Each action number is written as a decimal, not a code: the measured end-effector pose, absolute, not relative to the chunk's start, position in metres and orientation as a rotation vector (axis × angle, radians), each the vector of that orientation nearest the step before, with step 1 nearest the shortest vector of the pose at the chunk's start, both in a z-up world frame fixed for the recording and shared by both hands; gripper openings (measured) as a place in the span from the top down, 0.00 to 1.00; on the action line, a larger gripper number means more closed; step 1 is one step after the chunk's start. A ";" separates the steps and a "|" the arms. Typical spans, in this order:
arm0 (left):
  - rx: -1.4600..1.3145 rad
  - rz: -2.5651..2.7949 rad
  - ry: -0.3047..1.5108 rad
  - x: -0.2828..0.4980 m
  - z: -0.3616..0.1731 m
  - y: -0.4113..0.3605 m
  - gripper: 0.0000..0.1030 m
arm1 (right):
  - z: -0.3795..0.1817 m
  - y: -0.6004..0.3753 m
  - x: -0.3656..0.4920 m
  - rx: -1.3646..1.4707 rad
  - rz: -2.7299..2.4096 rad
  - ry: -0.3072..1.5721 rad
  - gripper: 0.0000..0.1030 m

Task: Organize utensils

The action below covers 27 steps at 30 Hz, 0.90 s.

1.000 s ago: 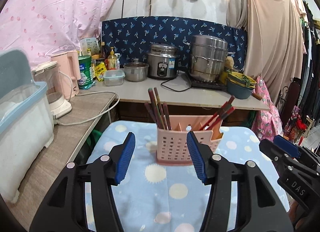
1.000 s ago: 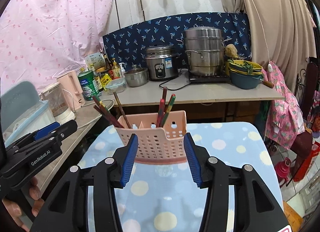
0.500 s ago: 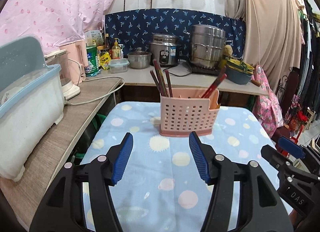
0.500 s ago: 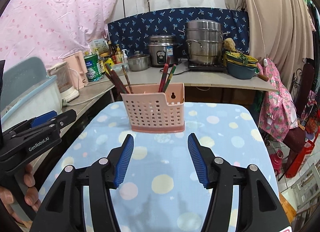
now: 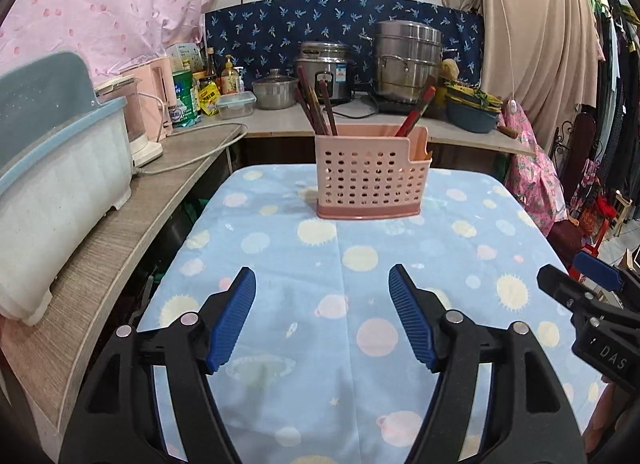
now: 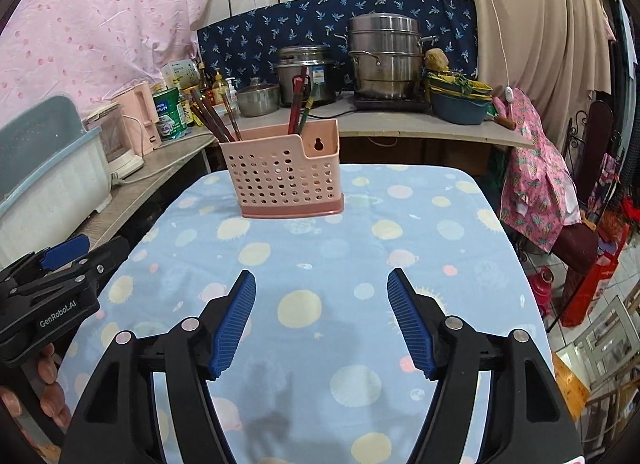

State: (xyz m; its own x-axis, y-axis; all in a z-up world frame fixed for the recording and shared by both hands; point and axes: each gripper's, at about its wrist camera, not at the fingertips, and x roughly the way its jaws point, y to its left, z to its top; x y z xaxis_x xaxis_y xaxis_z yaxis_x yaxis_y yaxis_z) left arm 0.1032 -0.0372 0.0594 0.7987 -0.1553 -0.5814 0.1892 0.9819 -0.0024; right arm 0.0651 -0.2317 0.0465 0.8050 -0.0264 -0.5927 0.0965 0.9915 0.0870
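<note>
Both hand-held grippers have pulled back from the caddy (image 5: 371,174) since the earlier frames; it was right at the pads then, now it sits well apart, toward the far end of the worktop (image 5: 460,248) w/ the planet-print cloth. Jaws on both have just been opening, nothing between them.

Left gripper (image 5: 322,318): blue pads apart, only cloth showing in the gap. Right gripper (image 6: 321,320): same, apart, empty.

Caddy stands upright on the cloth, pink, perforated. Chopsticks (image 5: 314,104) lean in its left compartment, a red pair (image 5: 416,112) in the right one.

Left view only: the right gripper's black body at the right edge, lettered "DAS"; the caddy's stepped-down right corner seen nearly front-on.

Right view only: the left gripper at the left edge, lettered "GenRobot.AI", w/ the person's fingers (image 6: 48,360) wrapped under it; a keyhole slot (image 6: 319,144) in the caddy's raised back wall; a green-tipped stick beside the red ones; floor w/ red bags at the right.

Both views: steel pots and a rice cooker (image 6: 306,72) on the back counter, a dish bin (image 5: 52,184) on the side counter at left.
</note>
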 end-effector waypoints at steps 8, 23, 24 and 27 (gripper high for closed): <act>0.063 -0.158 0.631 0.095 0.052 -0.037 0.25 | 0.042 -0.231 0.058 0.108 -0.075 0.639 0.28; 0.095 -0.036 0.613 0.088 0.056 -0.036 0.16 | 0.037 -0.213 0.051 0.085 -0.028 0.627 0.20; 0.093 -0.031 0.613 0.087 0.056 -0.036 0.16 | 0.036 -0.213 0.051 0.087 -0.028 0.627 0.20; 0.097 -0.013 0.602 0.085 0.059 -0.036 0.16 | 0.036 -0.214 0.051 0.096 -0.026 0.625 0.20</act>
